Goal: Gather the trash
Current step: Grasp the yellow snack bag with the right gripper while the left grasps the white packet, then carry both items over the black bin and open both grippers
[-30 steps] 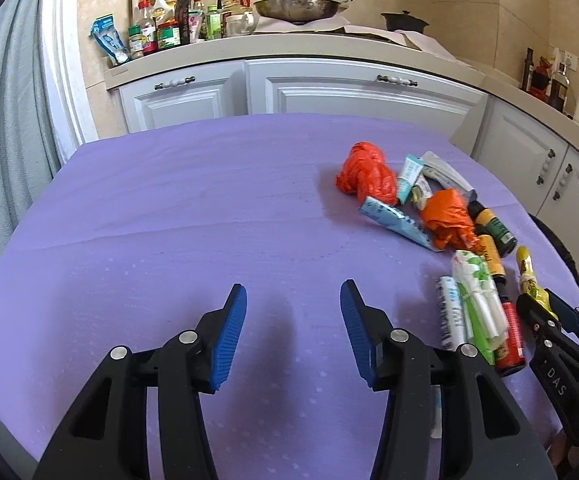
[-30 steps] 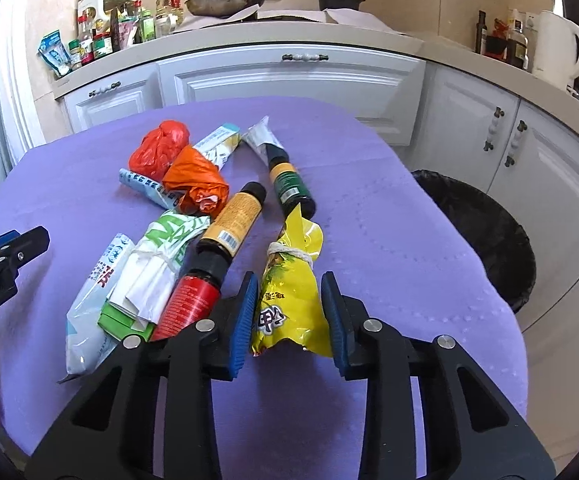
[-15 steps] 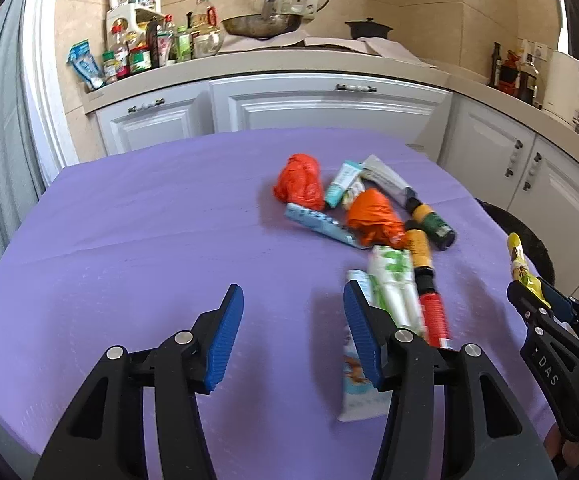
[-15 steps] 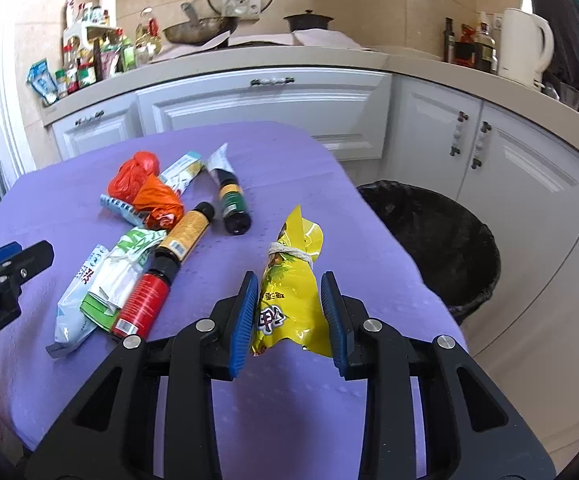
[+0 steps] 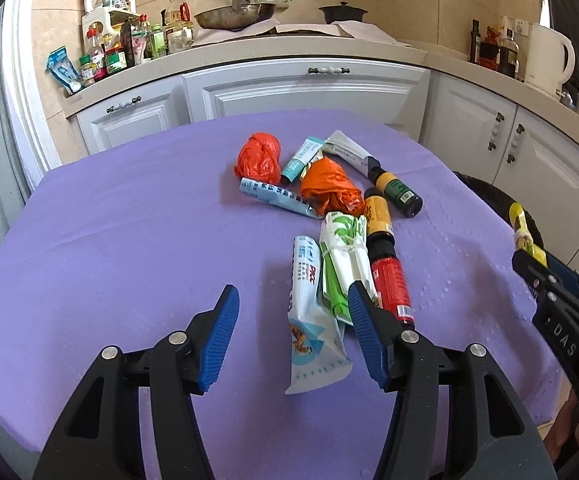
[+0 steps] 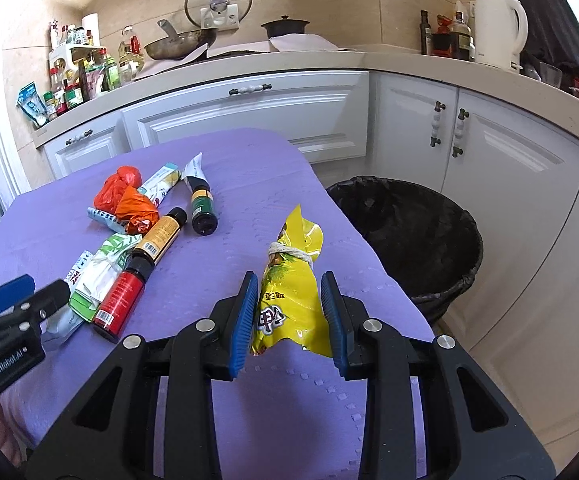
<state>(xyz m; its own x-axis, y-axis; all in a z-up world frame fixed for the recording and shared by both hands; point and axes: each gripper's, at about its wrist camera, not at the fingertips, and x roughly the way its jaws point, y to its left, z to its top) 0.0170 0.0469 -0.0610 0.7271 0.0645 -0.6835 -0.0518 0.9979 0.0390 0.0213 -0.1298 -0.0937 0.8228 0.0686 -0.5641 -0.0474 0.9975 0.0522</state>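
tongs on your right (image 6: 289,314) grip a yellow snack bag (image 6: 292,288) above the near right of the purple bench (image 6: 249,184), with the black bin (image 6: 413,236) just right. your left tongs (image 5: 291,330) gape wide and hold nothing, over a white packet (image 5: 309,320) among trash.

My right gripper (image 6: 289,316) pinches a yellow snack bag (image 6: 291,284), tied with string near its top, upright above the bench (image 6: 249,184). Beyond my spread left gripper (image 5: 291,334) lie a white-blue pouch (image 5: 309,320), a green-white packet (image 5: 343,256), a red bottle (image 5: 389,280), orange bags (image 5: 331,190) and tubes. The black bin (image 6: 409,236) stands right of my right gripper.
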